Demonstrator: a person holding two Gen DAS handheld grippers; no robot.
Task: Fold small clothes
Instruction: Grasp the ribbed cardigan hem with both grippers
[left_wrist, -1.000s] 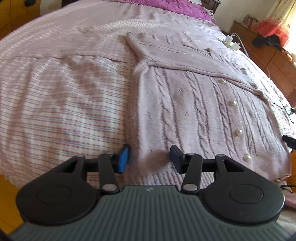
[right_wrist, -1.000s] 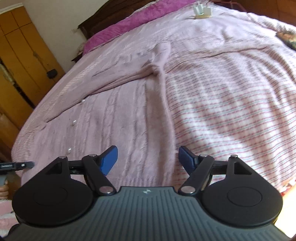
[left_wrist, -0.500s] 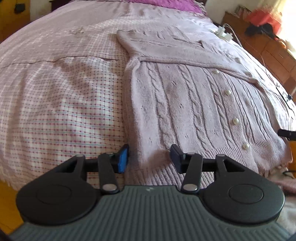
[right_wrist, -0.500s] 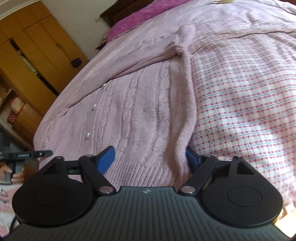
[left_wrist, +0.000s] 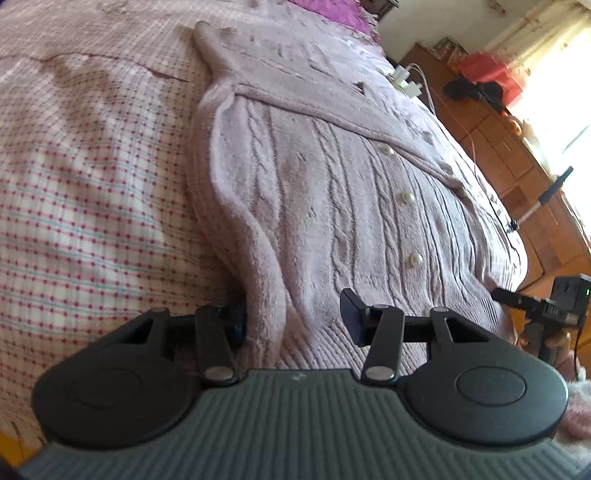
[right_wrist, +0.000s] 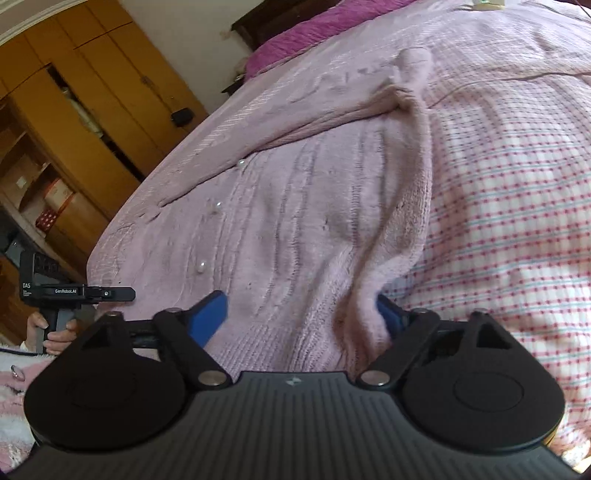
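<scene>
Left wrist view: left gripper (left_wrist: 295, 314), jaws spread, straddles the cardigan (left_wrist: 332, 184) hem on the bed (left_wrist: 92, 184). Right gripper (right_wrist: 303, 314), jaws just closing, apparently unclamped, brackets the opposite corner. Next: pinch both corners, then fold.

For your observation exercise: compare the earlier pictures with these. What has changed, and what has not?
Both grippers, left and right, closed in on the cardigan hem until its side edges bunched up between their open jaws. The right jaws have just been closing slightly. Neither grips yet. The cardigan still lies flat, sleeves folded across.
</scene>
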